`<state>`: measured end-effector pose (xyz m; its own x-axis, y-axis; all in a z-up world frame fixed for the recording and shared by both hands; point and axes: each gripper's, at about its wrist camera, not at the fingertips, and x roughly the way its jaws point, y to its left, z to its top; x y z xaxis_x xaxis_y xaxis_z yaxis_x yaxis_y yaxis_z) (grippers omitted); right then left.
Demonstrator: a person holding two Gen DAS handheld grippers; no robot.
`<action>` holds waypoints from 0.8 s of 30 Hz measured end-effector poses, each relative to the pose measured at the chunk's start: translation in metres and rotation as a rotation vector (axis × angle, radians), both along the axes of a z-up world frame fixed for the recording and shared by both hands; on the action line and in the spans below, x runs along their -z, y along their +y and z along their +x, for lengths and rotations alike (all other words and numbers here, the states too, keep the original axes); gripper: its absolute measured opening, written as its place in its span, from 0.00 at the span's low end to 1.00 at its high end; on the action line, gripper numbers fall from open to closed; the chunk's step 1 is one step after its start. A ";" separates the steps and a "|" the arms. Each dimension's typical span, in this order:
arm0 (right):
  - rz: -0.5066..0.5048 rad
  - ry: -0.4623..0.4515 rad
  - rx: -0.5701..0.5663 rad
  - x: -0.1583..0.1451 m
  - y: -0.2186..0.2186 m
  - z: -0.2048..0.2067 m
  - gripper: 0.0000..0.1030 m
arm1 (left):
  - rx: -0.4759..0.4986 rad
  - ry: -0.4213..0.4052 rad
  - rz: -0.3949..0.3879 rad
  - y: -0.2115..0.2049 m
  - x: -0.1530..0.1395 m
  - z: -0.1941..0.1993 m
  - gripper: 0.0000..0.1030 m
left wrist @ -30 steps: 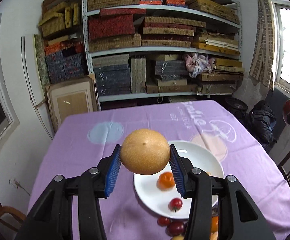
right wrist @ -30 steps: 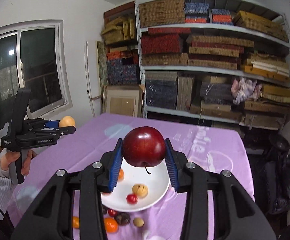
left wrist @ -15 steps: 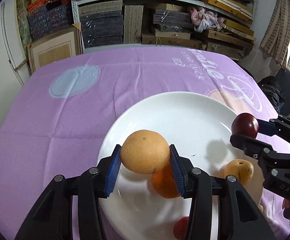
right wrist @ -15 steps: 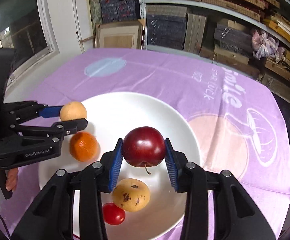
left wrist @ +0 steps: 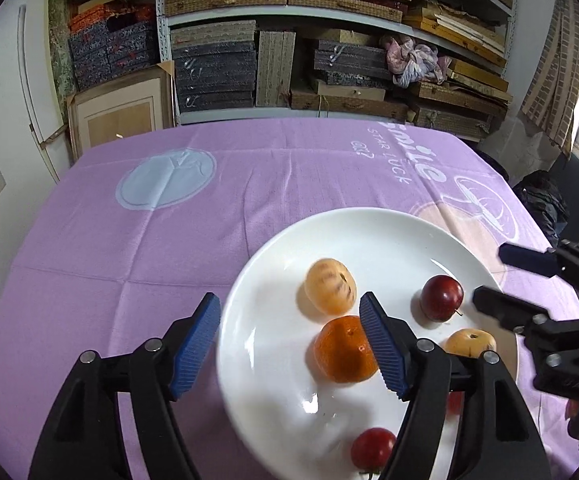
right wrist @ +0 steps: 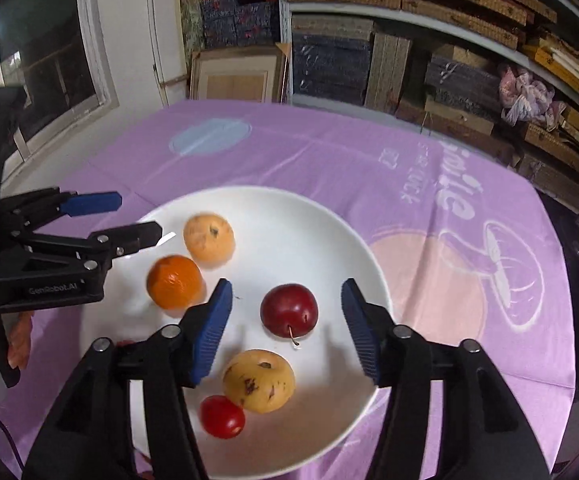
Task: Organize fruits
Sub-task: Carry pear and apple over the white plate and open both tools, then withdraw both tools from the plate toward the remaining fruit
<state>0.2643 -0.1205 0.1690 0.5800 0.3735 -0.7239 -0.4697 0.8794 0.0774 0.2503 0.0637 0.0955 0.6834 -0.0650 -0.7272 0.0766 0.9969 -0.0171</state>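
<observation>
1 white plate (left wrist: 273, 380) on the purple tablecloth (left wrist: 129, 264), lower centre of both views. Fruit count on plate: 5. 1 tan round fruit (right wrist: 208, 237), blurred, upper left of the plate in the right wrist view. 1 orange (right wrist: 174, 281) just below-left of it. 1 dark red plum (right wrist: 288, 309) at plate centre, stem toward the lower edge. 1 yellow spotted fruit (right wrist: 258, 380) below the plum. 1 small red tomato (right wrist: 222, 416) touching the spotted fruit's lower left.

2 grippers. Left gripper (left wrist: 289, 344): jaws opening, released, nothing pinched; the tan fruit lies beyond the tips, free. Right gripper (right wrist: 287, 332): jaws opening, released; plum sits between the blue pads (right wrist: 211, 332), clear of both.

Shelves of stacked boxes (left wrist: 329, 40) fill the upper frame.
</observation>
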 end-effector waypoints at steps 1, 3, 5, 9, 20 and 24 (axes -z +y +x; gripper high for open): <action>0.036 -0.049 0.011 -0.018 -0.010 -0.012 0.82 | -0.007 -0.020 0.000 0.004 -0.009 -0.012 0.81; 0.114 -0.155 0.026 -0.051 -0.032 -0.048 0.96 | -0.021 -0.068 -0.009 0.011 -0.026 -0.043 0.91; 0.169 -0.235 0.031 -0.071 -0.055 -0.088 0.96 | -0.027 -0.109 -0.023 0.018 -0.035 -0.078 0.97; 0.237 -0.329 0.065 -0.064 -0.096 -0.159 0.96 | -0.014 -0.101 -0.045 0.021 -0.017 -0.149 0.97; 0.331 -0.272 0.158 0.012 -0.138 -0.207 0.96 | 0.057 -0.067 0.046 -0.030 0.056 -0.246 0.97; 0.348 -0.249 0.173 0.016 -0.143 -0.205 0.96 | 0.062 -0.063 0.119 -0.045 0.064 -0.239 0.97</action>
<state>0.0598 -0.2636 0.1534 0.7956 0.4522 -0.4032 -0.3601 0.8881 0.2856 0.0110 0.0185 0.0316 0.7252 -0.0245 -0.6881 0.1357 0.9849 0.1079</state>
